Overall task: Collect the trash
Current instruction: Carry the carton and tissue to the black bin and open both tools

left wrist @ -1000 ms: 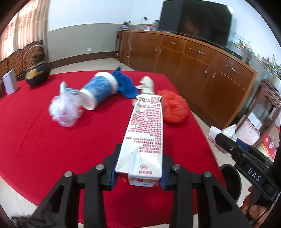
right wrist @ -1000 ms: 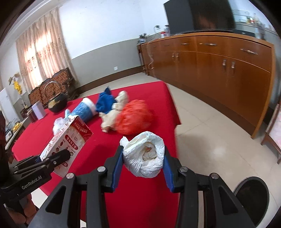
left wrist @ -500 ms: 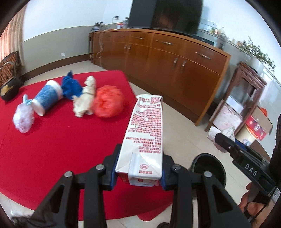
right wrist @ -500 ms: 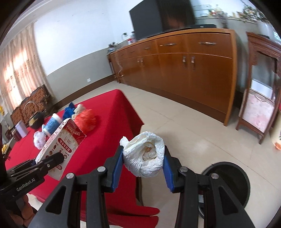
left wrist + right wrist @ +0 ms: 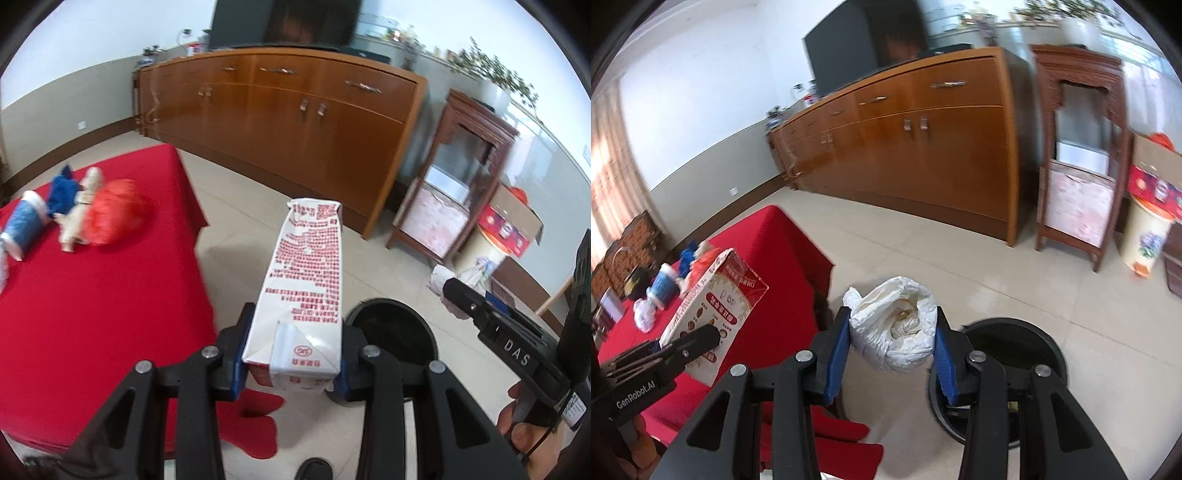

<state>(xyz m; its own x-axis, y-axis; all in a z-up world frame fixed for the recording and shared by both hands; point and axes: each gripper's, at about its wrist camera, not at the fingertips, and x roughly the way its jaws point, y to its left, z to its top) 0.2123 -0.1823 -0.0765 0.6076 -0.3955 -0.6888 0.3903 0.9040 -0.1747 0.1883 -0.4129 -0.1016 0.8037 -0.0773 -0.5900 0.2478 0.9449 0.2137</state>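
My left gripper (image 5: pixel 291 354) is shut on a white milk carton (image 5: pixel 304 284) with red print, held in the air past the table's edge, just left of a black round trash bin (image 5: pixel 395 328) on the floor. My right gripper (image 5: pixel 890 343) is shut on a crumpled white plastic bag (image 5: pixel 895 328), held beside the same bin (image 5: pixel 1015 347). The carton (image 5: pixel 716 306) and left gripper also show in the right wrist view. A red bag (image 5: pixel 110 214), a blue cup (image 5: pixel 22 225), a blue cloth (image 5: pixel 62 188) and a beige wad (image 5: pixel 79 218) lie on the red table (image 5: pixel 92 302).
A long wooden sideboard (image 5: pixel 280 122) with a TV (image 5: pixel 284 22) lines the far wall. A small wooden stand (image 5: pixel 454 184) and a cardboard box (image 5: pixel 513 218) on a pale container are at the right. The tiled floor (image 5: pixel 923 251) lies between table and sideboard.
Both grippers have swung right, away from the table and towards the floor bin, each keeping its hold. The bin now sits just behind the fingers in both views.
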